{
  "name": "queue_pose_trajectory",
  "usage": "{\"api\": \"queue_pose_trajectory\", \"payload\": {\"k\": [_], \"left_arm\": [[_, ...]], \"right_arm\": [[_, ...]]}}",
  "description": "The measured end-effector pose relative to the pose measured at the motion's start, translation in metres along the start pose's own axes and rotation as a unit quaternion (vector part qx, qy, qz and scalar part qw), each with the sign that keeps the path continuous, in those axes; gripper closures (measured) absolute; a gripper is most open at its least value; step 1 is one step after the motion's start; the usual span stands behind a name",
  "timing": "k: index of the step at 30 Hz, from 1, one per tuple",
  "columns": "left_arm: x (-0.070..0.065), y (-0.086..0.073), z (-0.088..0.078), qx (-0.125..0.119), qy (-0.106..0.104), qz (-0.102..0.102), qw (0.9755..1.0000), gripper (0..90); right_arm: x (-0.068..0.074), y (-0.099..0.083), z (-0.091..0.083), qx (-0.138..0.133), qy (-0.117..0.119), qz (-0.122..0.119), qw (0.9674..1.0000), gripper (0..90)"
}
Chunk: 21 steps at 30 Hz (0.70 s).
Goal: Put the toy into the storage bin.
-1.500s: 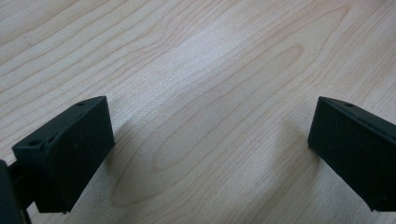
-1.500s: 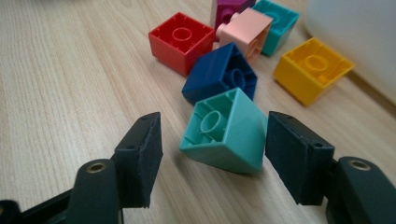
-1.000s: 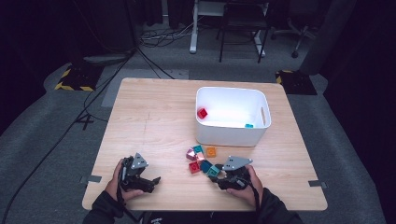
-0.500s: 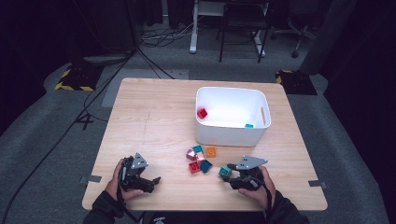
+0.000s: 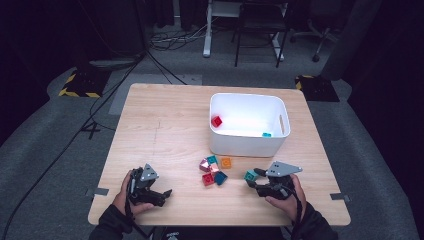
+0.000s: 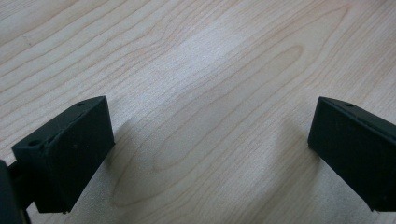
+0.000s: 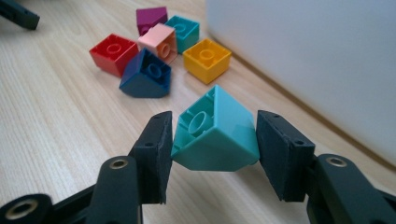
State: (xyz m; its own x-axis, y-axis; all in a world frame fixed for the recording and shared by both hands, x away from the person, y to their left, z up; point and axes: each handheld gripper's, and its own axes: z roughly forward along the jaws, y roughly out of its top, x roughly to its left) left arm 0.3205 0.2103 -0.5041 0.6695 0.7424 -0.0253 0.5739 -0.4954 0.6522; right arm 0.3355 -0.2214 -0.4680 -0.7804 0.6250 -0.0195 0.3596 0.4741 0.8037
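My right gripper (image 7: 212, 149) is shut on a teal brick (image 7: 215, 133), held tilted just above the wooden table (image 5: 165, 125). In the high view that right gripper (image 5: 251, 179) and teal brick (image 5: 250, 175) are near the front edge, right of a cluster of bricks. The cluster holds a red brick (image 7: 113, 52), a dark blue brick (image 7: 145, 74), a pink brick (image 7: 160, 41), a purple brick (image 7: 151, 18), another teal brick (image 7: 185, 29) and an orange brick (image 7: 207, 59). My left gripper (image 5: 162, 195) rests at the front left, open over bare wood (image 6: 210, 116).
A white bin (image 5: 247, 142) stands behind the cluster, with a red brick (image 5: 216, 121) and a small teal brick (image 5: 266, 134) inside it. Its wall (image 7: 317, 60) rises close on the right in the right gripper view. Dark floor, cables and chair legs lie beyond the table.
My right gripper has moved to the right, away from the brick cluster, carrying the teal brick slightly up. The left gripper has stayed put.
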Motion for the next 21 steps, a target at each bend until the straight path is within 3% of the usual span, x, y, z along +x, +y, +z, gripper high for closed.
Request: {"api": "queue_pose_trajectory", "payload": {"k": [8, 11, 21], "left_arm": [[0.0, 0.0, 0.0, -0.001, 0.0, 0.001, 1.0, 0.5], [0.0, 0.0, 0.0, 0.0, 0.001, 0.0, 1.0, 0.5], [0.0, 0.0, -0.001, -0.002, 0.007, 0.0, 1.0, 0.5]], "right_arm": [[-0.008, 0.011, -0.017, -0.024, -0.021, -0.005, 0.9995, 47.8], [-0.011, 0.016, -0.023, -0.032, -0.021, 0.01, 0.9992, 47.8], [-0.016, 0.034, -0.038, -0.052, -0.034, -0.003, 0.9981, 47.8]]}}
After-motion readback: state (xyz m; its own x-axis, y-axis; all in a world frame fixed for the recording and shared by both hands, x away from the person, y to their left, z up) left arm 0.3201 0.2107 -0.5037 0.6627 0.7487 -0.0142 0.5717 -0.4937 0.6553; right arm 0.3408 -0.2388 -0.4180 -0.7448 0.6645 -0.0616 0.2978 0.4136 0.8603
